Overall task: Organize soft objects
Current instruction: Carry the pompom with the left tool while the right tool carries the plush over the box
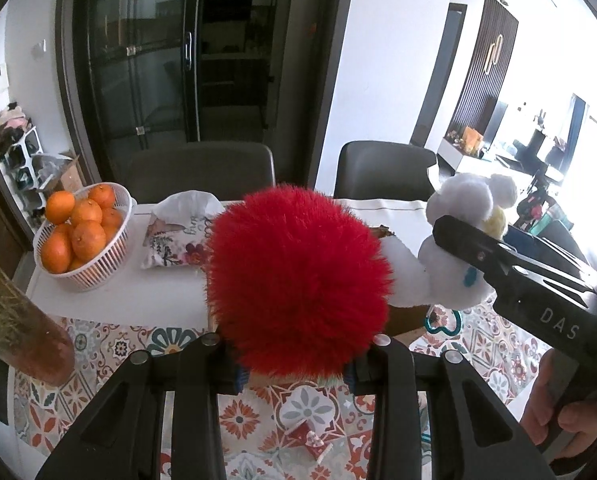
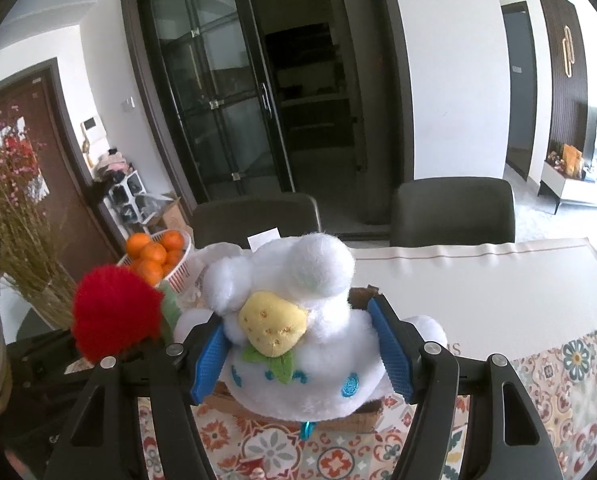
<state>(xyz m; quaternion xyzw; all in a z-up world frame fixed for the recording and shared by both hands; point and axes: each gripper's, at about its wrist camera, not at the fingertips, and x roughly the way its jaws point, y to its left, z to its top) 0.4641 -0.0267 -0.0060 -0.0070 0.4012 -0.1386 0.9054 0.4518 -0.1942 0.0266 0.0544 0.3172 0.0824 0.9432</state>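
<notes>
The soft objects here are two plush toys, both lifted above the patterned tablecloth (image 2: 558,376). The larger is the white plush (image 2: 298,328), with a yellow strawberry on its front, squeezed between the blue pads (image 2: 390,348) of the right gripper (image 2: 298,352); it hangs over a brown cardboard box (image 2: 358,420), whose edge shows just beneath it. The red fluffy pompom (image 1: 298,280) sits in the left gripper (image 1: 294,364), whose fingers are closed narrow on its lower part, just beside the white plush.

To do this step well, I judge each toy should go down into the box in turn, white one first since it is already above it, released only once it rests inside. The fur compresses easily, so a light grip could slip. The basket of oranges (image 1: 82,240) and tissue pack (image 1: 178,236) stand well apart on the left.
</notes>
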